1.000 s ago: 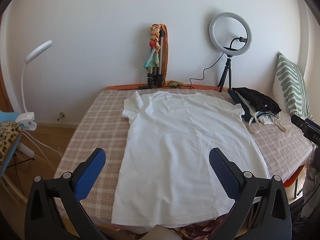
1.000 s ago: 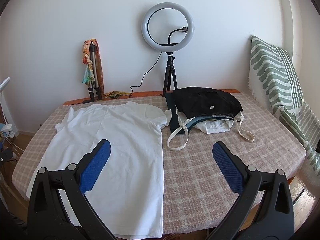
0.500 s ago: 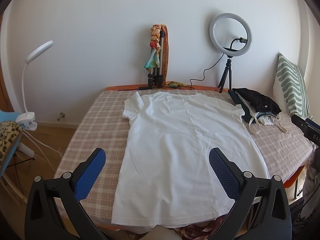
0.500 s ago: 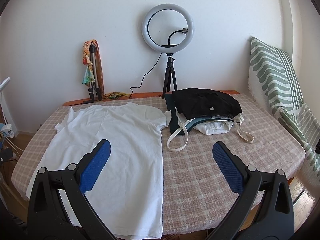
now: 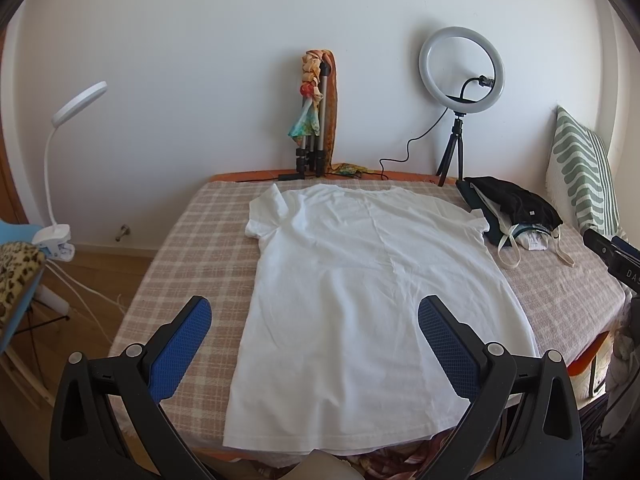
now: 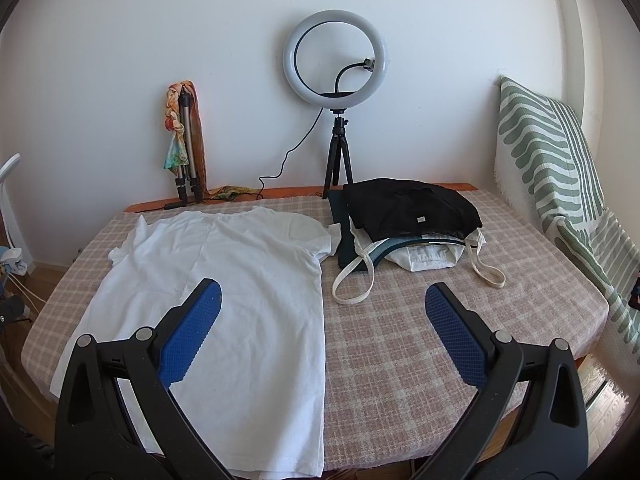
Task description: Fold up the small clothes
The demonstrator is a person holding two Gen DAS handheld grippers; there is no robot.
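Bright, even daylight washes the plain white wall (image 5: 200, 80); shadows are soft, focus is crisp, and fisheye bending darkens every corner.

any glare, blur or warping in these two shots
Left wrist view: sharp, even daylight, no glare on the white cotton t-shirt; fisheye bows the wall edges, dark corners. Right wrist view: equally sharp, round white ring light unlit, same bowing.

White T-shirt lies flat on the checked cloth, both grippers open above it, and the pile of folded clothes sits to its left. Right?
Not quite. The pile of folded clothes sits to the right of the white T-shirt, as the right wrist view shows. The rest holds.
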